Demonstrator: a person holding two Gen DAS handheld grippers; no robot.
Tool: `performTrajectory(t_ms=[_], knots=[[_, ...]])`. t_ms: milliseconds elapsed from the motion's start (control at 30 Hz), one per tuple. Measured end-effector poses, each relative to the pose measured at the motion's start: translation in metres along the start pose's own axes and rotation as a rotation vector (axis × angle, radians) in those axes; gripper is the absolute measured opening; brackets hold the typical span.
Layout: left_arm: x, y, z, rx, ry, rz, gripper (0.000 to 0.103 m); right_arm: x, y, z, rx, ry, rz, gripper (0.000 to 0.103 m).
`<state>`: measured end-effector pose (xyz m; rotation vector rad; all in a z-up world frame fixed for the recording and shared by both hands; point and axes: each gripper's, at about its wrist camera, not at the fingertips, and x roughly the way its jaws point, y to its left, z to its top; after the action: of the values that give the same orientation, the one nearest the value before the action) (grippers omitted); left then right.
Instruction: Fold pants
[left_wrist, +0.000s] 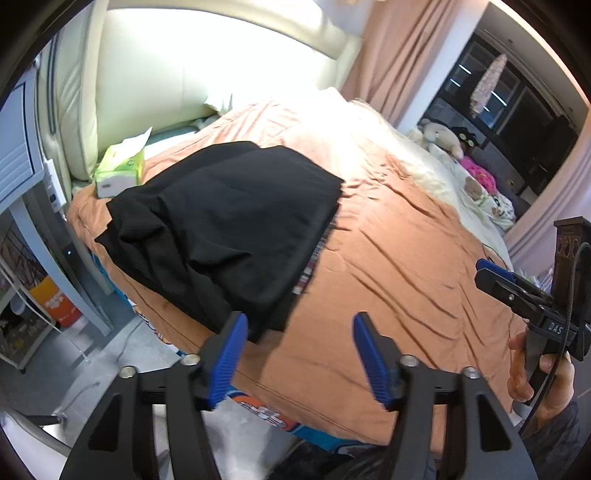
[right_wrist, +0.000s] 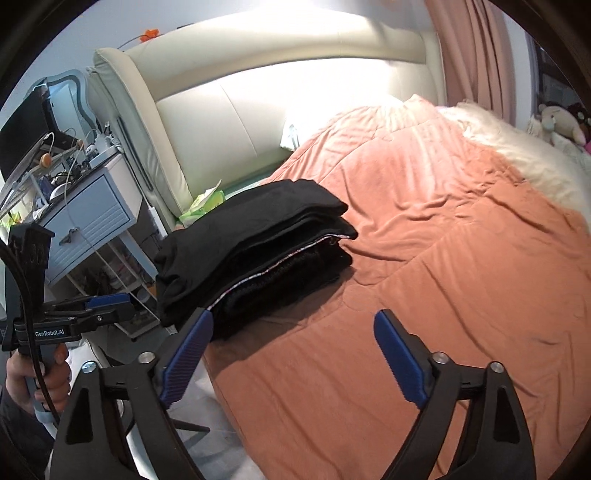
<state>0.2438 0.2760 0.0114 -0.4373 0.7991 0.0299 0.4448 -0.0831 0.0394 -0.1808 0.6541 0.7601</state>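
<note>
Left gripper (left_wrist: 300, 325) and "GenRobot.AI"-labelled right gripper (right_wrist: 293, 321) both gape empty before folded pants (left_wrist: 225, 221).

A bed (right_wrist: 461, 258) with a rumpled orange cover fills the room, backed by a cream padded headboard (right_wrist: 229, 103) washed in bright light. Pink curtains (right_wrist: 476, 48) hang at the far side beside a dark window (left_wrist: 517, 96). A pale blue nightstand (right_wrist: 88, 218) stands by the headboard; the floor (left_wrist: 110, 362) is grey.
</note>
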Motion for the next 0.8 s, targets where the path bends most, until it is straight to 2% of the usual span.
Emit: performTrajectory(t_ms=[33, 100, 200, 300, 500, 800], knots=[[-0.004, -0.004, -0.001, 0.007, -0.005, -0.004, 0.077, -0.009, 0.002, -0.004, 0.002, -0.006, -0.002, 0.097], [-0.015, -0.016, -0.005, 0.029, -0.035, -0.009, 0.092, -0.027, 0.003, -0.012, 0.008, -0.024, -0.013, 0.103], [-0.031, -0.035, -0.009, 0.068, -0.074, -0.014, 0.100, -0.054, 0.006, -0.024, -0.001, -0.048, -0.038, 0.103], [-0.048, -0.055, -0.016, 0.117, -0.106, -0.004, 0.102, -0.085, 0.008, -0.037, -0.002, -0.074, -0.079, 0.103], [-0.076, -0.087, -0.035, 0.187, -0.149, 0.012, 0.102, -0.140, 0.019, -0.057, 0.015, -0.117, -0.092, 0.103], [-0.115, -0.121, -0.064, 0.251, -0.222, 0.009, 0.102, -0.196, 0.028, -0.090, 0.035, -0.180, -0.107, 0.103]])
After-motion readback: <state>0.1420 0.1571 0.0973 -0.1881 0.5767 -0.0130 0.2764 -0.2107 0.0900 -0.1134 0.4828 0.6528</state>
